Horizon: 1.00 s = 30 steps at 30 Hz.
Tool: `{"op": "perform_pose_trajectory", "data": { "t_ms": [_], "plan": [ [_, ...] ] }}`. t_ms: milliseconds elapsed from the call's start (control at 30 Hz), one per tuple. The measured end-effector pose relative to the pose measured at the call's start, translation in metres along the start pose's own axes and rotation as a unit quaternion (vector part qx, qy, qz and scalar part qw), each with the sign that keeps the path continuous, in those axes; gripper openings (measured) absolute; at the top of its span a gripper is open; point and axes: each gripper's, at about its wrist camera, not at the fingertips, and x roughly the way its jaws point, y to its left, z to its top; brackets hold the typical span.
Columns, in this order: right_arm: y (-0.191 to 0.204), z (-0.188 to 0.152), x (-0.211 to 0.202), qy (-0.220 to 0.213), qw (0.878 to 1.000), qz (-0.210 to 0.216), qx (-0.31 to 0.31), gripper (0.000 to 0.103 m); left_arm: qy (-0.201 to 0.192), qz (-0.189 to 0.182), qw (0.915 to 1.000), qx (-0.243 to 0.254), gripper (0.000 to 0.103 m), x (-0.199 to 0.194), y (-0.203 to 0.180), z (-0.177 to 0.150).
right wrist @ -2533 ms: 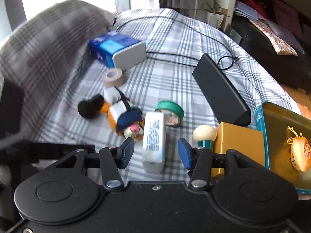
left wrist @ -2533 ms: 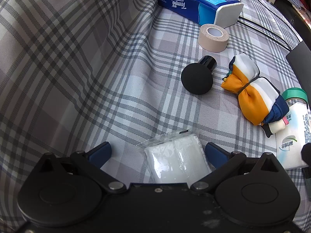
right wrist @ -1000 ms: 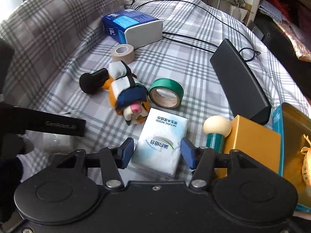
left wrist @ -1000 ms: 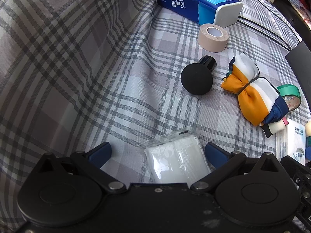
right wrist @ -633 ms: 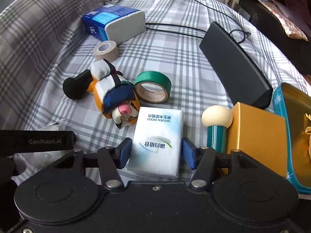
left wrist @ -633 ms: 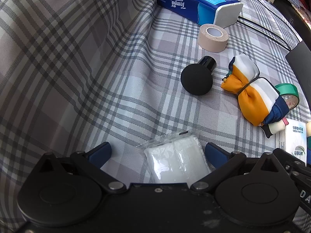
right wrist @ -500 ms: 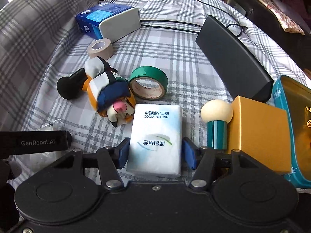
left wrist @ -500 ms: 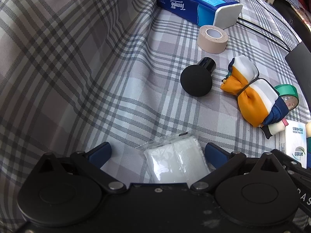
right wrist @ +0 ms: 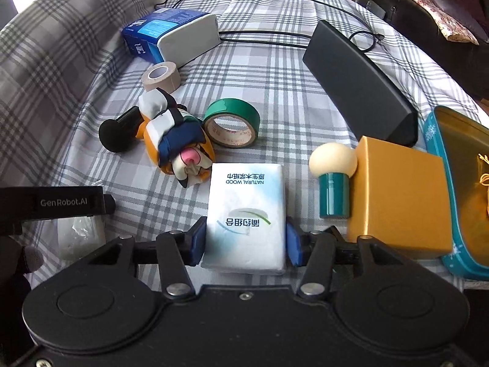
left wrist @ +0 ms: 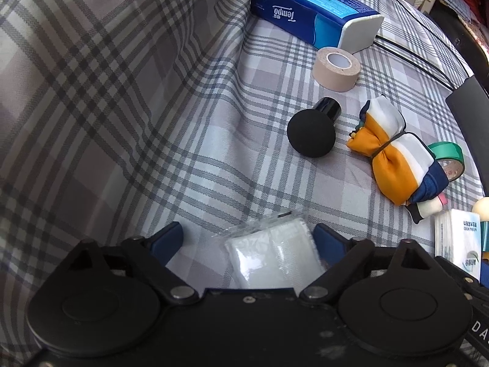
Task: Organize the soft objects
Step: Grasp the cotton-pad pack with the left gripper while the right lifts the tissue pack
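My right gripper is shut on a white tissue pack, its blue pads pressed against both sides of the pack's near end. The pack also shows in the left wrist view. My left gripper is open, with a clear packet of white gauze lying on the plaid cloth between its fingers, nearer the right one. A rolled orange, white and navy scarf lies just beyond the tissue pack and shows in the left wrist view.
On the plaid bed: blue Tempo tissue box, beige tape, black sponge puff, green tape, cream-topped teal puff, gold box, teal tin, black case and cable.
My right gripper has closed in on the tissue pack and its pads now press its sides. The left gripper and the gauze packet have barely moved.
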Motion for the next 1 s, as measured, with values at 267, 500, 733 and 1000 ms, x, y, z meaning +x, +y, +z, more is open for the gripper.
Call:
{"op": "perform_pose_trajectory", "data": {
  "t_ms": [267,500,733,1000],
  "plan": [
    [-0.014,-0.002,-0.027,-0.019,0.999,0.011,0.029,0.05,0.004,-0.008,0.9999,0.014,0.06,-0.009,-0.011,-0.007],
    [-0.028,-0.002,-0.051,-0.034,0.998,0.022,0.055,0.05,0.014,-0.024,0.9995,0.014,0.057,-0.019,-0.019,-0.012],
    [-0.047,0.0,-0.072,-0.058,0.994,0.033,0.09,0.05,0.008,-0.031,0.999,0.031,0.057,-0.041,-0.034,-0.017],
    [-0.08,0.009,-0.098,-0.108,0.985,0.003,0.131,0.05,-0.005,-0.045,0.9968,0.066,0.057,-0.069,-0.07,-0.01]
  ]
}}
